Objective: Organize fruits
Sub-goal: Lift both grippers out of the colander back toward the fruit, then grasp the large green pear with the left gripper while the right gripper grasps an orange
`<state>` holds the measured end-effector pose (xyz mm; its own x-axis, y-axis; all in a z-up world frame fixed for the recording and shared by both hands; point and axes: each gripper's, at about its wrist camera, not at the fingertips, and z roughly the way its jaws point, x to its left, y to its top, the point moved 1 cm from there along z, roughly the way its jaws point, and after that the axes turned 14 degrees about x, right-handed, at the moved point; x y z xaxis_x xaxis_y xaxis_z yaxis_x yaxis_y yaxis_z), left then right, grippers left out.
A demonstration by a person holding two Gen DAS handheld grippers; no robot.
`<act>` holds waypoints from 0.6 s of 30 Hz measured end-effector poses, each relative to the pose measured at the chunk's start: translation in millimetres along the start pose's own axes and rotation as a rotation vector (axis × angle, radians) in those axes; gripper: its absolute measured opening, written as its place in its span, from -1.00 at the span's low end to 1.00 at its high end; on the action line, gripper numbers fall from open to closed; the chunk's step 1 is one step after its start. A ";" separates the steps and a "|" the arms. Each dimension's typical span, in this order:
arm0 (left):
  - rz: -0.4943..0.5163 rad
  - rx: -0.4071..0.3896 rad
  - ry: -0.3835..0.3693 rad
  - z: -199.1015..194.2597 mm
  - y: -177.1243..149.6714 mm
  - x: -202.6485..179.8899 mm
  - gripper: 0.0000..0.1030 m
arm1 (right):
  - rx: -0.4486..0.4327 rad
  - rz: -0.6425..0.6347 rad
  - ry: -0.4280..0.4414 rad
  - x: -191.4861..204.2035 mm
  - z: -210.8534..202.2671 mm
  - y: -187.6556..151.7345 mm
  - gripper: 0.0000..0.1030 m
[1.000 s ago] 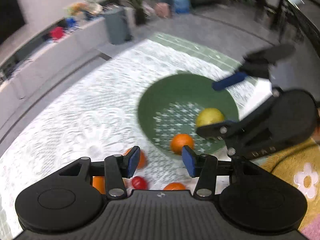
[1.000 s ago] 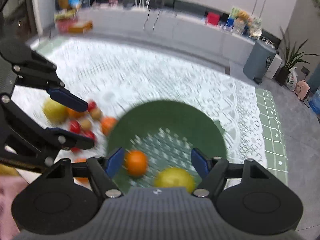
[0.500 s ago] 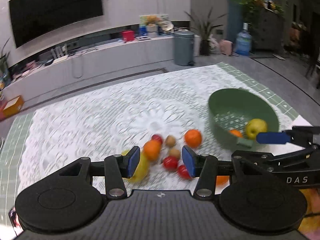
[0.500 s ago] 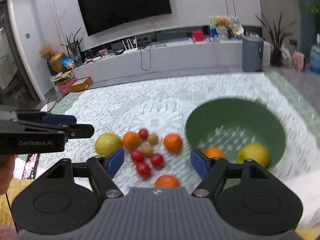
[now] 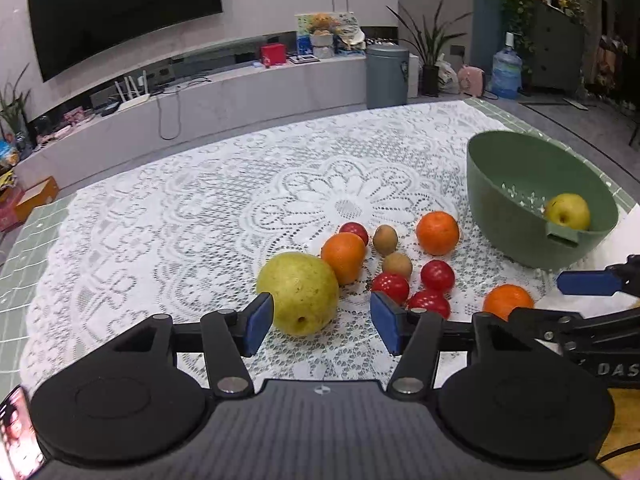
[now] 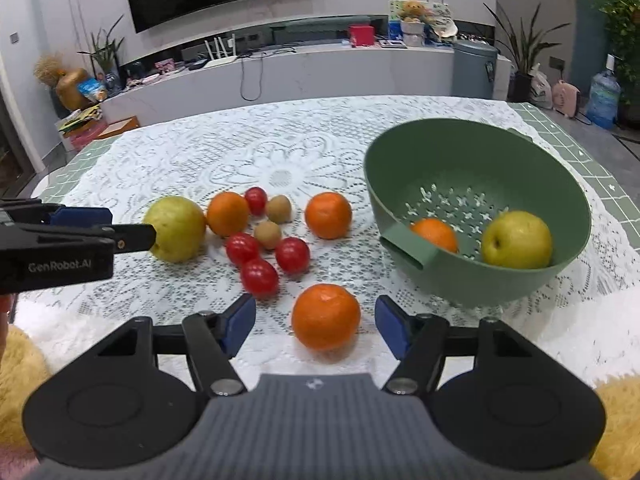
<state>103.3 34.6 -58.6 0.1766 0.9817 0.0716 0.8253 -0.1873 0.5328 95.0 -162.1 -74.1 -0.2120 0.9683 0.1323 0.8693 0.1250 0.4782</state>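
A green colander bowl [image 6: 472, 280] stands at the right on the lace cloth and holds a yellow-green apple [image 6: 516, 239] and an orange [image 6: 435, 233]. On the cloth lie a big yellow-green pear [image 5: 298, 293], three oranges, several red tomatoes and two kiwis [image 6: 268, 235]. My left gripper [image 5: 322, 324] is open, its left pad next to the pear. My right gripper [image 6: 316, 326] is open, with the nearest orange [image 6: 325, 316] between its fingers, untouched. The bowl also shows in the left wrist view [image 5: 508, 236].
The table's near edge is close below both grippers, with yellow fluffy fabric [image 6: 20, 376] beside it. A low TV bench [image 6: 304, 68] and a grey bin [image 6: 474, 68] stand beyond the table's far edge.
Both grippers have swung away from the bowl toward the loose fruit and steadied. The left now faces the pear, the right faces the nearest orange. Both stay open.
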 end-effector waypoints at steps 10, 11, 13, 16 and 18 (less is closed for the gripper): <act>-0.061 0.007 -0.026 36.0 2.2 19.0 0.45 | 0.074 0.048 0.002 -9.2 24.9 6.6 0.06; -0.066 0.012 -0.035 39.0 2.3 20.3 0.47 | 0.079 0.050 0.002 -9.1 25.8 7.2 0.05; -0.064 0.018 -0.036 44.0 2.9 21.0 0.50 | 0.086 0.058 0.003 -10.1 28.6 8.1 0.01; -0.068 0.029 -0.035 50.8 3.2 21.6 0.51 | 0.097 0.069 0.009 -11.6 32.1 8.5 -0.05; -0.068 0.037 -0.032 55.2 3.3 22.0 0.51 | 0.100 0.067 0.010 -11.0 33.2 9.2 -0.05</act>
<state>139.5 53.6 -101.8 0.1356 0.9907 0.0094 0.8551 -0.1218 0.5039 120.1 -164.4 -100.0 -0.1557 0.9730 0.1705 0.9219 0.0811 0.3789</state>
